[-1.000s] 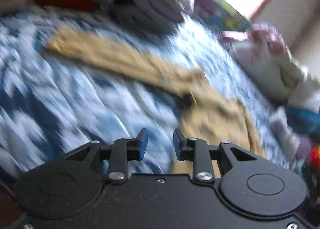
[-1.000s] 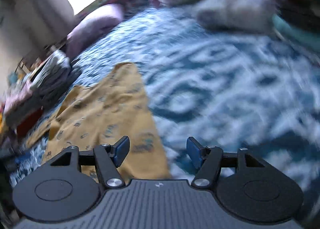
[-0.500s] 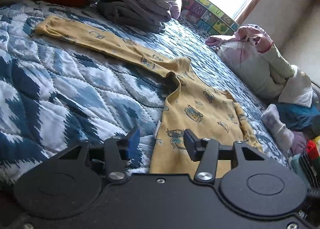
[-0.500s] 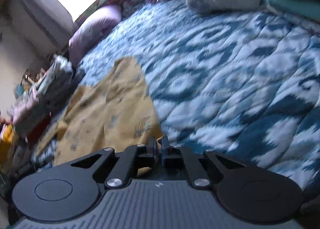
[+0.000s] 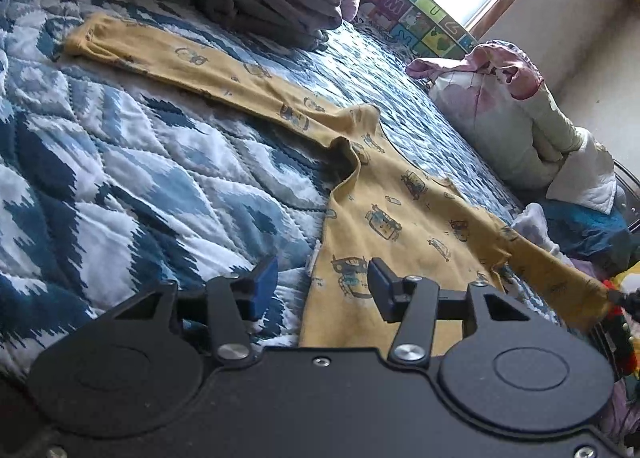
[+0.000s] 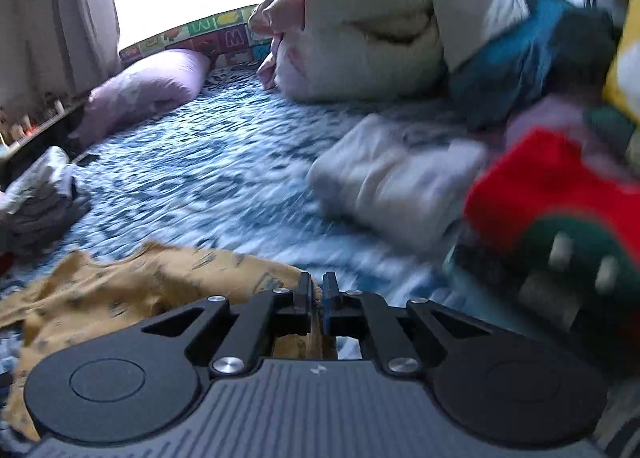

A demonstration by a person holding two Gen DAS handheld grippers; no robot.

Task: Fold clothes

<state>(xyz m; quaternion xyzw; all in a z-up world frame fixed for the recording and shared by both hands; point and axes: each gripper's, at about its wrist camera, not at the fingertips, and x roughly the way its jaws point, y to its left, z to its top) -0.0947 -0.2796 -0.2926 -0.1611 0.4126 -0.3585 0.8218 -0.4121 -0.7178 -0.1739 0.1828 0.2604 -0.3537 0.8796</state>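
**Sleeve cuff pinched and lifted; left tongs spread over the hem**

The yellow printed shirt (image 5: pixel 384 218) is laid out on the blue-and-white quilt (image 5: pixel 120 178), one long sleeve run out toward ten o'clock in the left wrist view, the body spread toward the camera at six o'clock. A second ago the right gripper (image 6: pixel 316 292) was seen spread above the yellow cloth; now its tongs are pressed together on a fold of that shirt, and the fabric is drawn up taut between the blue pads. In the left wrist view the other sleeve is seen stretched off toward four o'clock, raised clear of the quilt, its cuff end held by a dark tip at the frame edge. The right wrist view is blurred, so fast motion is judged.

The left gripper (image 5: pixel 322 284) is held over the shirt's lower edge, its tongs having just been opening; they now stand spread, nothing pinched, the hem lying below and between them.

A sleeve fold across the body is judged to be under way. The pile of folded grey clothes (image 5: pixel 272 6) sits at twelve o'clock.
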